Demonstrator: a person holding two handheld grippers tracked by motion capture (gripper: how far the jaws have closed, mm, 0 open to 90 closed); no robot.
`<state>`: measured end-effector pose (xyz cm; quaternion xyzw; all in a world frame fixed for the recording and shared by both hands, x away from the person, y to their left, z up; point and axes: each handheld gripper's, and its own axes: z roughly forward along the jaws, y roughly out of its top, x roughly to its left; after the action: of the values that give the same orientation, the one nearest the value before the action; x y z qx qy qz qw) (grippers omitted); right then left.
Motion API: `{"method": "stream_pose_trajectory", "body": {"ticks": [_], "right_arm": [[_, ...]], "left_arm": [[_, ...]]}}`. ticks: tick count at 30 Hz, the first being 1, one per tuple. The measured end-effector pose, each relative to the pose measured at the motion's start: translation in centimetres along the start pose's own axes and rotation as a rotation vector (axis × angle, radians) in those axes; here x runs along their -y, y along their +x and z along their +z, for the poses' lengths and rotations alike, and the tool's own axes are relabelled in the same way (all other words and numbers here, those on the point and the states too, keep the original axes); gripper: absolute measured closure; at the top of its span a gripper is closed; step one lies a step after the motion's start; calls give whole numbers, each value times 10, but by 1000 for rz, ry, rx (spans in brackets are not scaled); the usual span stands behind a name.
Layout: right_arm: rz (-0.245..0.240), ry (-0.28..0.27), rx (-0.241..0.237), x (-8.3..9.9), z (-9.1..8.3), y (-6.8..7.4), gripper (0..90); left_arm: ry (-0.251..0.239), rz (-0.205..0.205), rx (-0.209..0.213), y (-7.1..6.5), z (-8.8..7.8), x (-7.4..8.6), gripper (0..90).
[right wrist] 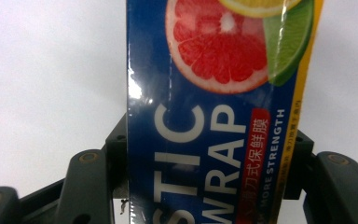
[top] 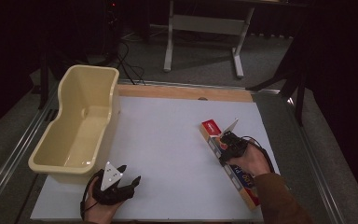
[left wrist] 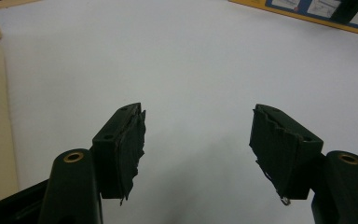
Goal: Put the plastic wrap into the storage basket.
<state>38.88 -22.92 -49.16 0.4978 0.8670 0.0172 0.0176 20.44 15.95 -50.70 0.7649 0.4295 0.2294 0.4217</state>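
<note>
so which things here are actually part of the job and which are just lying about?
In the job:
- plastic wrap box, long and lying flat on the white table
- right gripper, shut on the box across its width
- likely the cream tub, standing empty

Lying about:
- left gripper, open and holding nothing
- desk frame behind the table

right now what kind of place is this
Probably a lab or recording workspace, not a home: a white work board on a railed bench, black curtains, and cables on a grey carpeted floor beside a metal table frame.
</note>
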Motion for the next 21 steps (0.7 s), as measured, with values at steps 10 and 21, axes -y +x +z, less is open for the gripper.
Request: {"method": "stream_pose_trajectory", "body": {"ticks": [10, 21], "right_arm": [[88, 18, -166, -2, -3, -15, 412], [147, -63, -320, 3, -12, -21, 412]], "left_arm": [[-1, -8, -3, 2, 0, 0, 353], [-5, -16, -9, 3, 0, 0, 351]]}}
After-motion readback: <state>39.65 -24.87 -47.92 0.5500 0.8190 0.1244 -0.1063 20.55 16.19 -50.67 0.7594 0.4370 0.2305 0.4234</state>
